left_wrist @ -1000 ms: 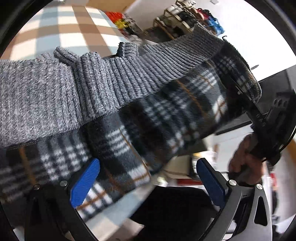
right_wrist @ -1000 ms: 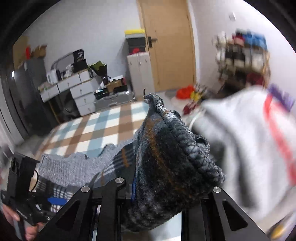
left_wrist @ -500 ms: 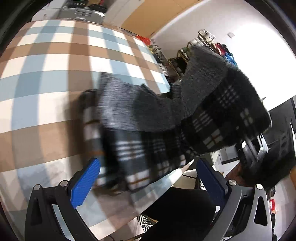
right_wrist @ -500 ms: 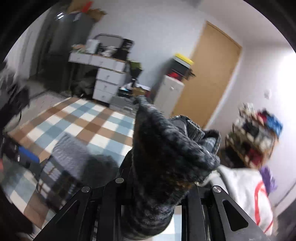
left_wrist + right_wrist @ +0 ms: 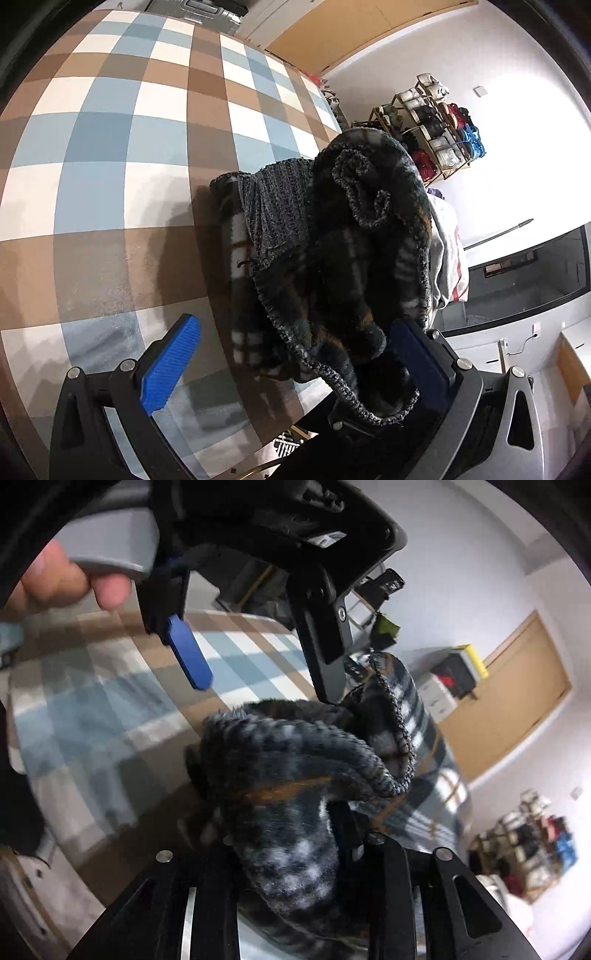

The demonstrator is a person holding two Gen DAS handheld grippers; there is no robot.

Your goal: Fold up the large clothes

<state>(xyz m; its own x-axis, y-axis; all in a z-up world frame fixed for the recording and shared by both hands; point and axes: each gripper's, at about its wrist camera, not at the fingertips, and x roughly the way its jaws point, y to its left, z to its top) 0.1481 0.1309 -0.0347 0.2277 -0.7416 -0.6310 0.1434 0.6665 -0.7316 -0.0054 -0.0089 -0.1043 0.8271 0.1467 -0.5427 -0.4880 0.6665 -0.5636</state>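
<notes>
A dark plaid fleece garment with grey knit trim (image 5: 332, 236) lies bunched on the checked table (image 5: 110, 147). My left gripper (image 5: 291, 354) is open just above it, blue pads (image 5: 170, 362) spread, with a fold of the garment draped against the right pad. My right gripper (image 5: 295, 849) is shut on the garment's edge (image 5: 295, 760); the fabric wraps over its fingers and hides the tips. The left gripper (image 5: 255, 664) shows from the right wrist view, open over the garment.
A white garment with red marks (image 5: 448, 254) lies past the plaid one at the table's right edge. A shoe rack (image 5: 432, 122) stands by the wall. A wooden door (image 5: 517, 686) and drawers are beyond the table.
The garment, held up and stretched a second ago, has come down bunched onto the table. My right gripper has swung in close to the left one, still holding the fabric.
</notes>
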